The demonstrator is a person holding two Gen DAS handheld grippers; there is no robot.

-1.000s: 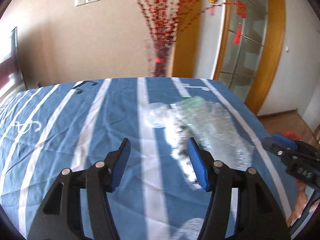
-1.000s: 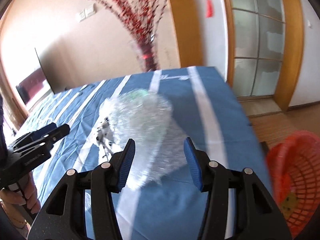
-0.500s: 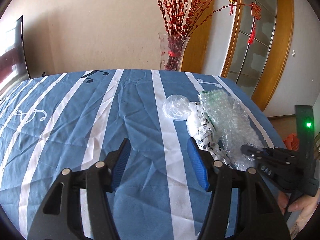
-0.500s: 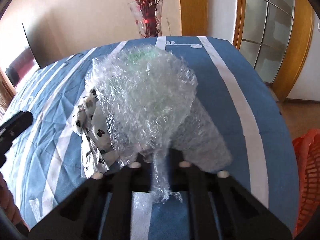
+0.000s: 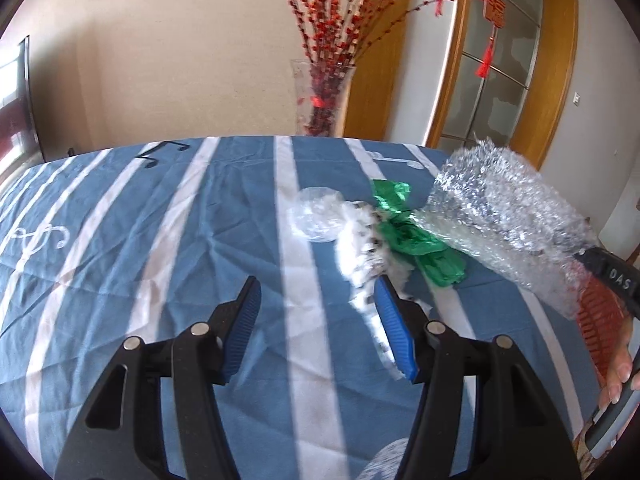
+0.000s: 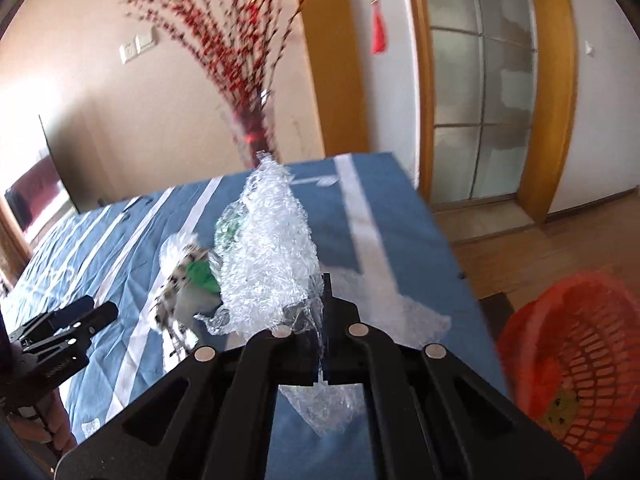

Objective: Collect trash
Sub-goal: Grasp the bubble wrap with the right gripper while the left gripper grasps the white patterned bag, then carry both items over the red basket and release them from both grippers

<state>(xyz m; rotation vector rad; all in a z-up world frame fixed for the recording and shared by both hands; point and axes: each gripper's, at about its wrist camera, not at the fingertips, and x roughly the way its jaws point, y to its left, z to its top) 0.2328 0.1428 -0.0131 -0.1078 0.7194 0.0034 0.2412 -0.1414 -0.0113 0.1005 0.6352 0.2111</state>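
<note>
— Grippers first: how were the two hands posed?

— Both pointed forward and down over the blue striped tablecloth (image 5: 168, 240). The left gripper (image 5: 318, 322) hung above the near part of the cloth with its blue pads apart and nothing between them. The right gripper (image 6: 318, 300) was raised at the right edge of the table, fingers of a hand (image 5: 618, 376) wrapped round its handle.

— And the right one's jaws?

— Clenched on the bubble wrap (image 6: 272, 256), having just closed on it. The pinch sat at the sheet's near end.

— Which way did the wrap run?

— Its long axis went away from the jaws, rising toward the far side of the table, with a loose tail hanging under the gripper. It looked lifted off the cloth along most of its length.

— Anything else on the table?

— A green crumpled wrapper (image 5: 416, 236) lay just left of the wrap, a black-spotted white paper (image 5: 366, 248) beside that, and a clear plastic scrap (image 5: 316, 216) farther left. An orange basket (image 6: 576, 364) stood on the floor to the right.
</note>
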